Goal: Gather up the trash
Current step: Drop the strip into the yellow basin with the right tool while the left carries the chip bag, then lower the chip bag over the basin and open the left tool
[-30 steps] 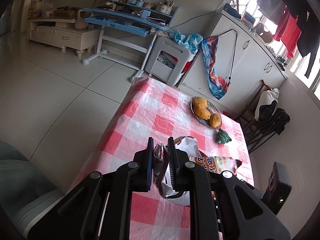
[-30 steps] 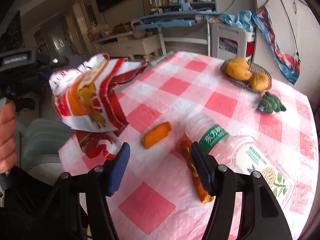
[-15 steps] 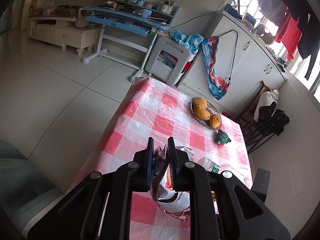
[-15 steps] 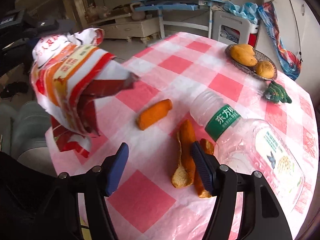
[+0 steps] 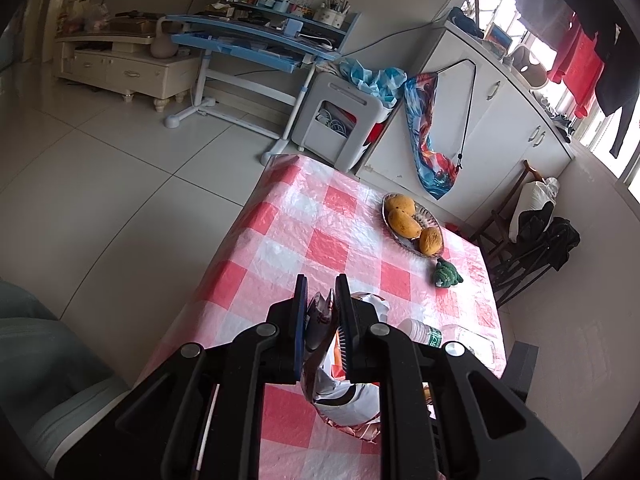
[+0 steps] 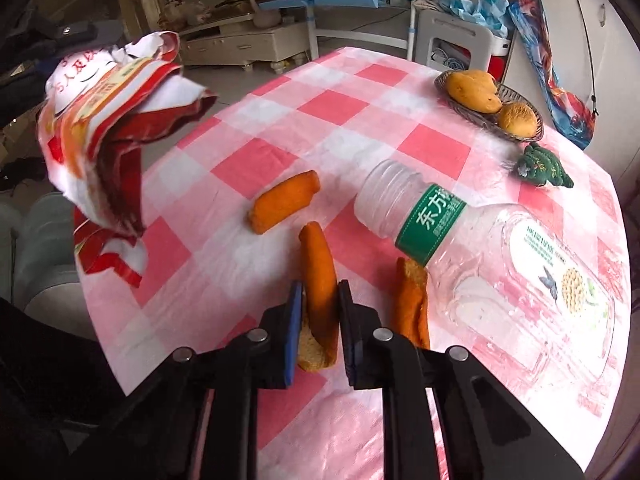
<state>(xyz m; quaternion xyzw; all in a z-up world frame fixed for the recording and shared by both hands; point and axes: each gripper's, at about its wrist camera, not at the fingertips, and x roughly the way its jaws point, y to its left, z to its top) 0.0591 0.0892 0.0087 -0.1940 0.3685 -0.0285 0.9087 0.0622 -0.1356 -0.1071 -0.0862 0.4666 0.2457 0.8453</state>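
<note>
My left gripper (image 5: pixel 322 284) is shut on a crumpled red-and-white snack bag (image 5: pixel 344 396), which hangs above the near left part of the table (image 6: pixel 340 104). In the right wrist view the same bag (image 6: pixel 100 120) hangs at the left. My right gripper (image 6: pixel 319 288) points down at the table and its jaws are closing on a long piece of orange peel (image 6: pixel 318 264), with the pads against its sides. A second peel (image 6: pixel 284 202) lies just beyond it and a third peel (image 6: pixel 410 304) to its right, beside an empty plastic bottle (image 6: pixel 480 248) lying on its side.
A basket of yellow fruit (image 6: pixel 488 100) and a small green toy (image 6: pixel 542 166) sit at the far right of the pink checked tablecloth. A grey seat (image 5: pixel 48 360) stands left of the table. Dark chairs (image 5: pixel 532 240) stand at the right.
My right gripper came down over the long orange peel and its wide jaws closed in around it. The left gripper kept still with the bag.
</note>
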